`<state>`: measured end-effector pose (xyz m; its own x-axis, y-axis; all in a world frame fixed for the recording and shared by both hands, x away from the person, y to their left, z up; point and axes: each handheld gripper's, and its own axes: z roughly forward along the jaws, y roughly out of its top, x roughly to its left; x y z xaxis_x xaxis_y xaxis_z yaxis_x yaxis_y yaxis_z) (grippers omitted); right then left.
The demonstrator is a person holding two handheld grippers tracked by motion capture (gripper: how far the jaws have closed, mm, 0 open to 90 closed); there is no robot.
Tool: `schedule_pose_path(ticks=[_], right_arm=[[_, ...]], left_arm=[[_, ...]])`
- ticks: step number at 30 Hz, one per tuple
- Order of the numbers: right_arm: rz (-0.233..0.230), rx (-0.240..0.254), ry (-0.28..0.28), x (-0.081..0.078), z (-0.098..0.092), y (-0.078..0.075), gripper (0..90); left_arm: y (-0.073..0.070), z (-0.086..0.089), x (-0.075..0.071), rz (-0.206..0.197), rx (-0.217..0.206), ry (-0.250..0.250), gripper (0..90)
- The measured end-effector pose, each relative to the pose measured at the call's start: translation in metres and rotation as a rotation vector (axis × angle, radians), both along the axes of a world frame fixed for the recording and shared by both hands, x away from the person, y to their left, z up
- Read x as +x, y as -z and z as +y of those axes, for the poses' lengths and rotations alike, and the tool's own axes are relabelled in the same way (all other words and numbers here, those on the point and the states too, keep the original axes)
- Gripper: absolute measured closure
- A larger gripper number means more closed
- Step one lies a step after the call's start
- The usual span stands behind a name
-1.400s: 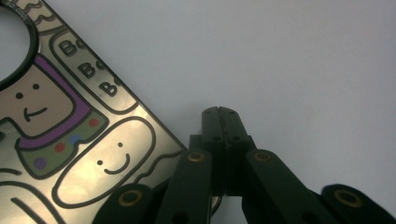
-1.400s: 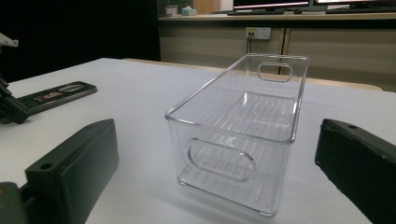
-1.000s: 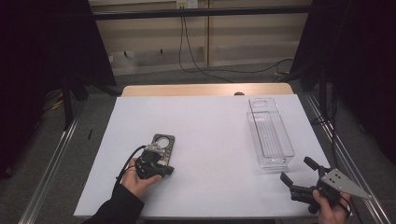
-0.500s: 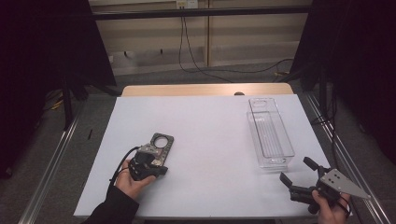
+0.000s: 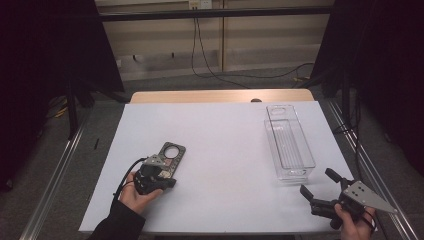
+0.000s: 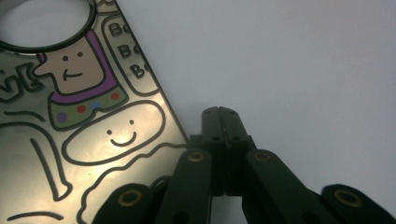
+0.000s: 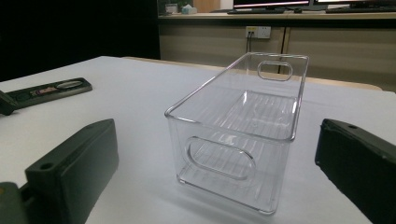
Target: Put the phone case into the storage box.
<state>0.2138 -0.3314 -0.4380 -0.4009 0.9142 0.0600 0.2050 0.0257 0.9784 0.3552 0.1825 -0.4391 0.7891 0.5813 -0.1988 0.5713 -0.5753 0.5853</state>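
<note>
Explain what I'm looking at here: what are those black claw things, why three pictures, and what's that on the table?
A person holds a two-jaw gripper in each hand. The high view looks down on the white table; each gripper also carries its own camera looking along its jaws. The left gripper has its jaws shut, tips beside a flat cartoon-printed tag with a round hole, gripping nothing. The right gripper is open and empty, facing an empty clear plastic bin from its short end.

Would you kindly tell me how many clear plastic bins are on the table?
1. The clear bin stands empty on the table's right side, just ahead of the right gripper.
</note>
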Motion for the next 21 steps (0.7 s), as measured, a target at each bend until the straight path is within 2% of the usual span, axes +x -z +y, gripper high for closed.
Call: schedule_pose_path(ticks=[2, 6, 14, 18, 21], right_arm=[[0.002, 0.000, -0.002, 0.000, 0.000, 0.000, 0.0], [0.004, 0.000, -0.004, 0.000, 0.000, 0.000, 0.0], [0.006, 0.001, -0.005, 0.000, 0.001, 0.000, 0.0], [0.006, 0.001, -0.002, 0.000, 0.000, 0.000, 0.0], [0.009, 0.000, -0.003, 0.000, 0.000, 0.001, 0.0]], left_arm=[[0.000, -0.001, -0.001, -0.001, -0.006, 0.015, 90.0], [-0.004, -0.004, -0.005, -0.029, -0.021, 0.034, 88.5], [-0.012, 0.003, -0.009, -0.121, -0.057, 0.024, 81.1], [-0.018, 0.008, -0.011, -0.184, -0.074, -0.007, 69.5], [-0.021, 0.009, -0.012, -0.204, -0.087, -0.040, 57.0]])
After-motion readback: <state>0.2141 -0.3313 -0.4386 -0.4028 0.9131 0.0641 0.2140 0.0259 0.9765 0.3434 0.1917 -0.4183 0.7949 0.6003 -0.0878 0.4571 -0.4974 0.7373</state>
